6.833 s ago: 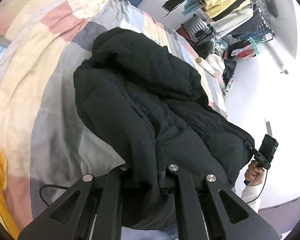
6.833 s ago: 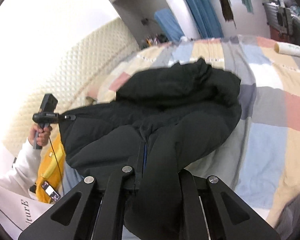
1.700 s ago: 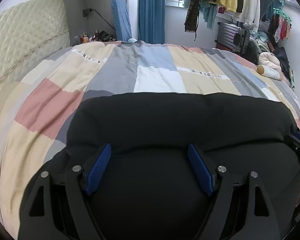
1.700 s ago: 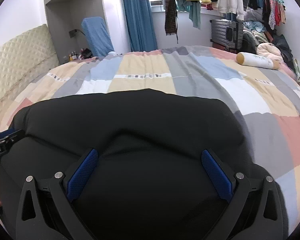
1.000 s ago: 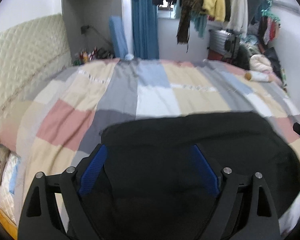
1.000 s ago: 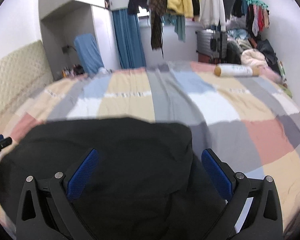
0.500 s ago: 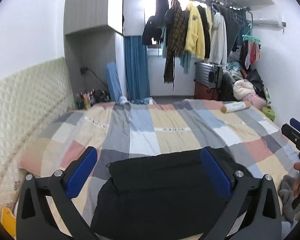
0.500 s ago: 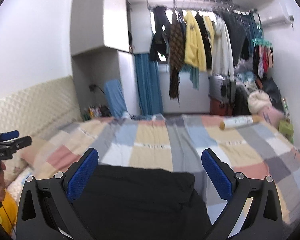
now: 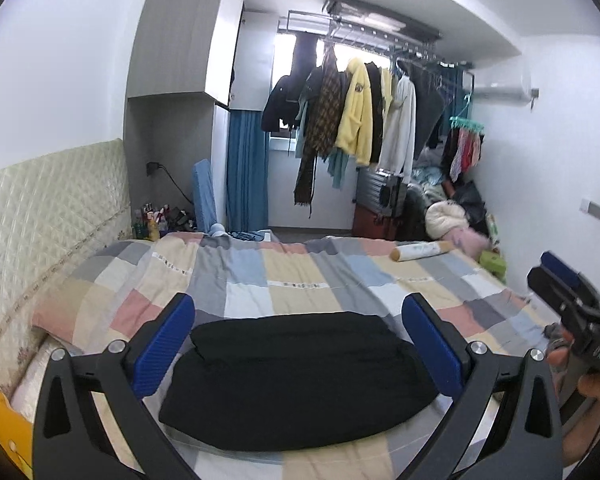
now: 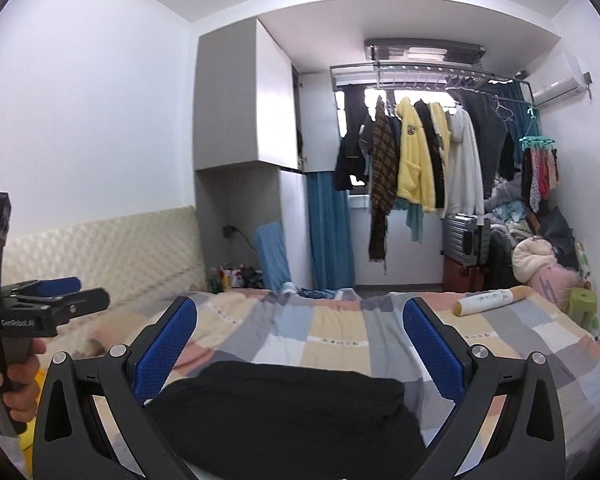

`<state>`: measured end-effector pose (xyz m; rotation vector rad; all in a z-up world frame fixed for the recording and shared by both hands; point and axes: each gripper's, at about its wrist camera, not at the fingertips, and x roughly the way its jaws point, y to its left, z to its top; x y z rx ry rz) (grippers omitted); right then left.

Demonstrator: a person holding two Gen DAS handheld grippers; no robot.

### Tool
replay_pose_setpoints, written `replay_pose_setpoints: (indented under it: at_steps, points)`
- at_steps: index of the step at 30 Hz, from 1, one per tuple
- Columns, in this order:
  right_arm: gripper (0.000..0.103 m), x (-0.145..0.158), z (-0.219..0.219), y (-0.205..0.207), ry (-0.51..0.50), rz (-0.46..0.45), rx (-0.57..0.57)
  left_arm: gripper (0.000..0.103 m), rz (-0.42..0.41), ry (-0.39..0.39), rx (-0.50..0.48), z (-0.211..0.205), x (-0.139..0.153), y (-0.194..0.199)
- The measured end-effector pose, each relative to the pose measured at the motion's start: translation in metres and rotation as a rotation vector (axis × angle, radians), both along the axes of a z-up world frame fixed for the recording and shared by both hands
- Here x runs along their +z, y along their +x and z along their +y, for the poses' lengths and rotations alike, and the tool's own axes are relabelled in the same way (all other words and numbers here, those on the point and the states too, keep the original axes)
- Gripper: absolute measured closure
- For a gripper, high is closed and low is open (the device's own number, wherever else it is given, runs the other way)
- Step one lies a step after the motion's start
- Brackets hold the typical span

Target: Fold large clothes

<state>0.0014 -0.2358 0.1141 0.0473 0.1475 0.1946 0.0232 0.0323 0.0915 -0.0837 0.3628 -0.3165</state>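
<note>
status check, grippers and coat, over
Left gripper and right gripper open, empty. Black coat folded on bed, untouched. Nothing in the way.

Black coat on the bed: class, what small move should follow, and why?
Probably just lower both grippers away. The black coat lies folded in a compact bundle on the patchwork quilt, and the left gripper and right gripper are open, holding nothing.
</note>
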Motion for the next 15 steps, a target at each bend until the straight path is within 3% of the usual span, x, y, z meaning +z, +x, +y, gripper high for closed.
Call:
replay_pose_setpoints:
  at_steps: [5,9,15]
  points:
    - [0.000,-0.011,0.005,-0.025,0.026,-0.001,0.026,0.000,0.008,-0.027,-0.003,0.001,-0.014,-0.022]
    - [0.000,-0.030,0.012,-0.038,0.042,0.028,0.036,0.000,0.034,-0.005,0.001,-0.005,-0.033,-0.032]
    - [0.000,-0.063,0.019,-0.050,0.052,0.099,0.014,0.000,0.112,0.001,0.036,-0.006,-0.070,-0.042]
